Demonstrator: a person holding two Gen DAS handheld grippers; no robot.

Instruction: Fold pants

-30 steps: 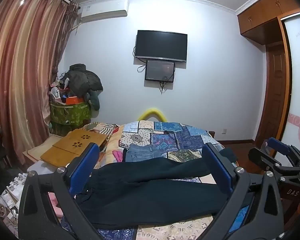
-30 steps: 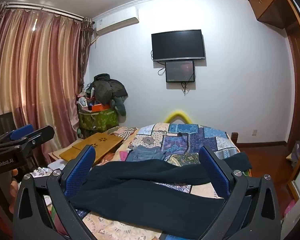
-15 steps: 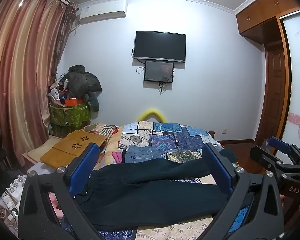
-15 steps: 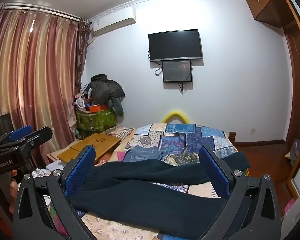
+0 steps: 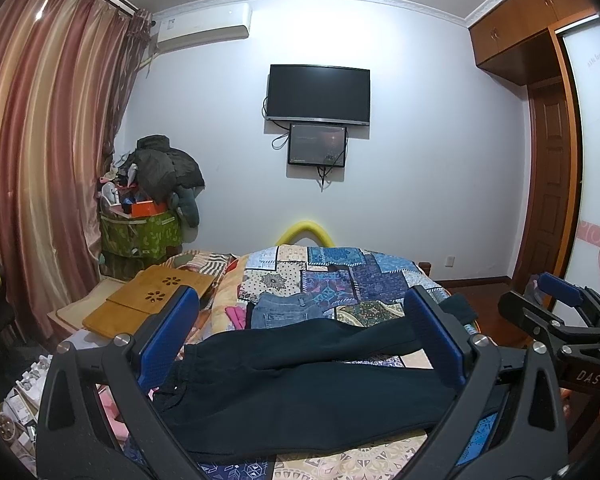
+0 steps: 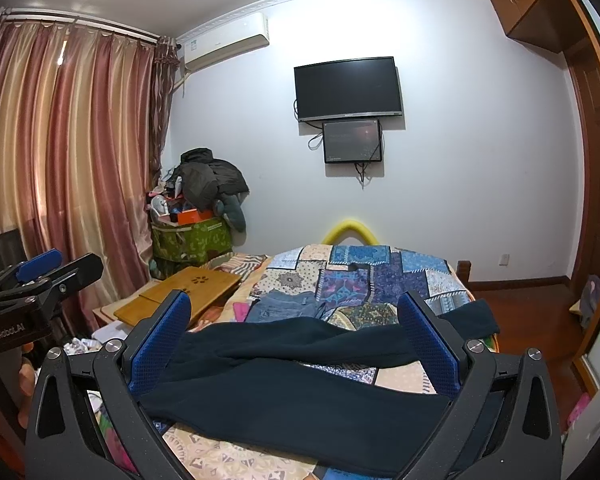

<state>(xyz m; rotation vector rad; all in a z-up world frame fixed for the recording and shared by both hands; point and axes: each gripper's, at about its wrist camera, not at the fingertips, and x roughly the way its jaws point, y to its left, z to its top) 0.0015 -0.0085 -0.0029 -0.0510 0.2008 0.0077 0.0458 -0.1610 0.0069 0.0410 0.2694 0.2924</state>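
Dark pants (image 5: 300,376) lie spread across the patchwork bed (image 5: 340,276), waist toward the left, legs running right, upper leg angled off toward the bed's right edge. Left gripper (image 5: 300,344) hovers above them, jaws wide apart, holding nothing. Right gripper (image 6: 296,344) likewise spread and empty. Folded jeans (image 5: 288,310) sit just beyond the pants.

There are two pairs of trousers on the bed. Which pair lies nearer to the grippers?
The dark navy pants, spread sideways across the patchwork bedspread just ahead of both grippers. The blue denim jeans lie farther back, behind them.
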